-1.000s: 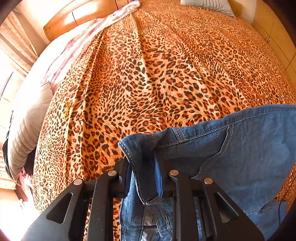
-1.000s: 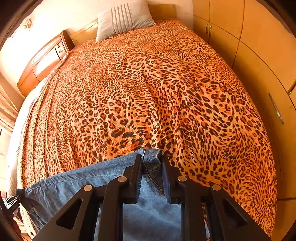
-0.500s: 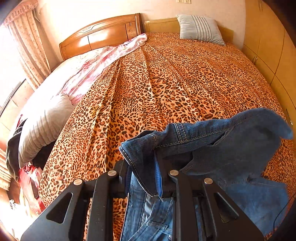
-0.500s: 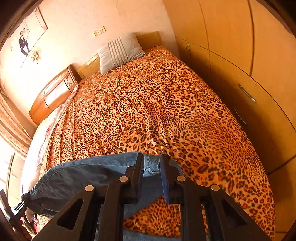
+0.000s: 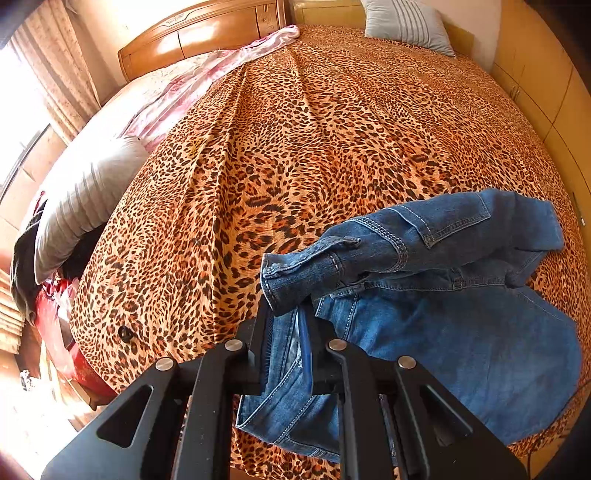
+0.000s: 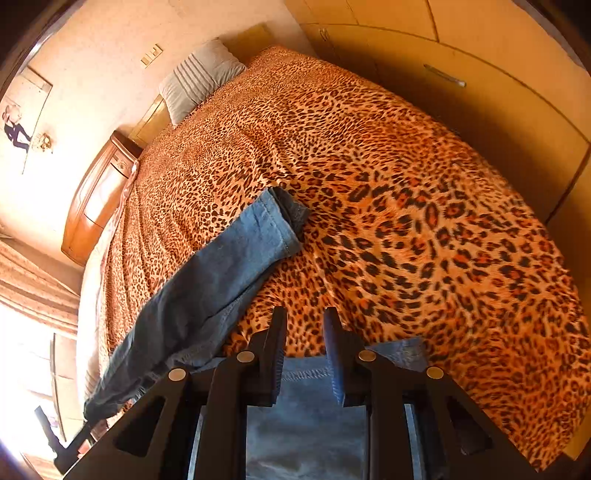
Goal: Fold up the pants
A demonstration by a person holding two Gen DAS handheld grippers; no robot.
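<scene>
Nowhere on the pants (image 5: 443,314) could a brand tag or any readable writing be made out; only pale stitching along seams and a pocket edge showed. The blue denim pants lay bunched at the near end of the bed (image 5: 332,129), on the leopard-print bedspread (image 6: 406,203). In the left wrist view the left gripper (image 5: 286,321) had its fingers narrow and closing, pinched on a fold of the waistband, whose end stuck out just beyond the tips. How much cloth sat deeper between the fingers was hidden by the black frame. In the right wrist view the right gripper (image 6: 304,325) had its fingers opening with a clear gap at the tips. Bedspread showed through that gap, while a hemmed edge of denim lay below, further back; whether the pads touched it could not be told. One pant leg (image 6: 221,273) stretched away to the left of the right gripper, its hem resting on the bedspread. A striped grey pillow (image 5: 406,26) stood at the far end by the wooden headboard (image 5: 199,33). A wardrobe (image 6: 480,85) ran along the right side, its doors shut. A framed picture (image 6: 18,125) on the wall was cut off by the lens rim.
</scene>
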